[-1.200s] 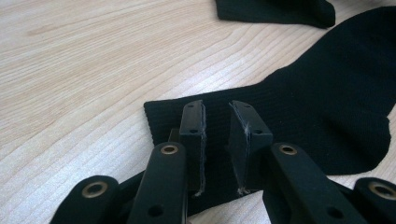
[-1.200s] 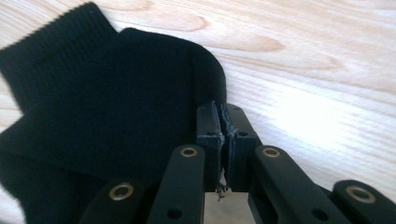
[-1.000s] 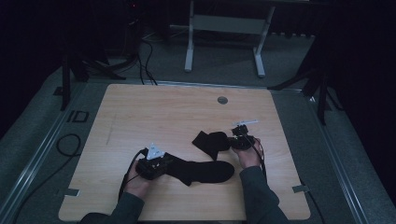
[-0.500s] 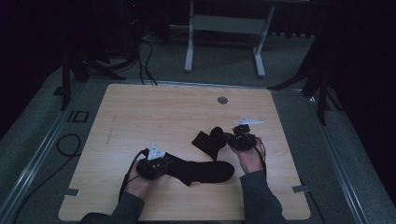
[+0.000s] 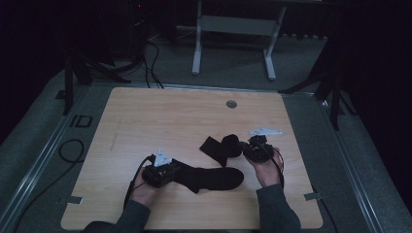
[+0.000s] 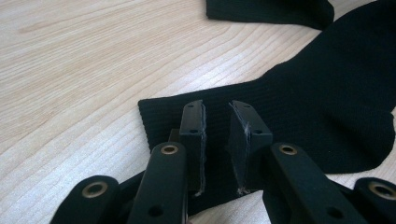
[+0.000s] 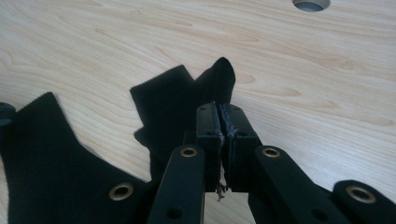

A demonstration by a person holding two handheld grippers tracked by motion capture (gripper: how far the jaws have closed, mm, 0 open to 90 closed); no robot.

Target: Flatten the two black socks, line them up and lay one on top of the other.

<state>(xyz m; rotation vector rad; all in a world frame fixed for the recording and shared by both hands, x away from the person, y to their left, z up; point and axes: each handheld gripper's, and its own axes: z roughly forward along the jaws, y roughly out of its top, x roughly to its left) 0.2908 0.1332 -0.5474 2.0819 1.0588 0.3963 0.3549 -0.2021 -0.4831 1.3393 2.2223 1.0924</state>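
Now right gripper (image 7: 223, 122) pinching folded black sock (image 5: 222, 147) at mid-table, jaws closed on its fabric, left gripper (image 6: 218, 135) hovering part-open over the flat sock's cuff (image 6: 280, 116), gripping nothing, near front edge of wooden table (image 5: 160, 116).

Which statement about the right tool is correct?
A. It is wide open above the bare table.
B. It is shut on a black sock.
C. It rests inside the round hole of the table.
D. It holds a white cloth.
B: in the right gripper view, the right tool has its jaws pressed together on the folded black sock, above the wooden table.
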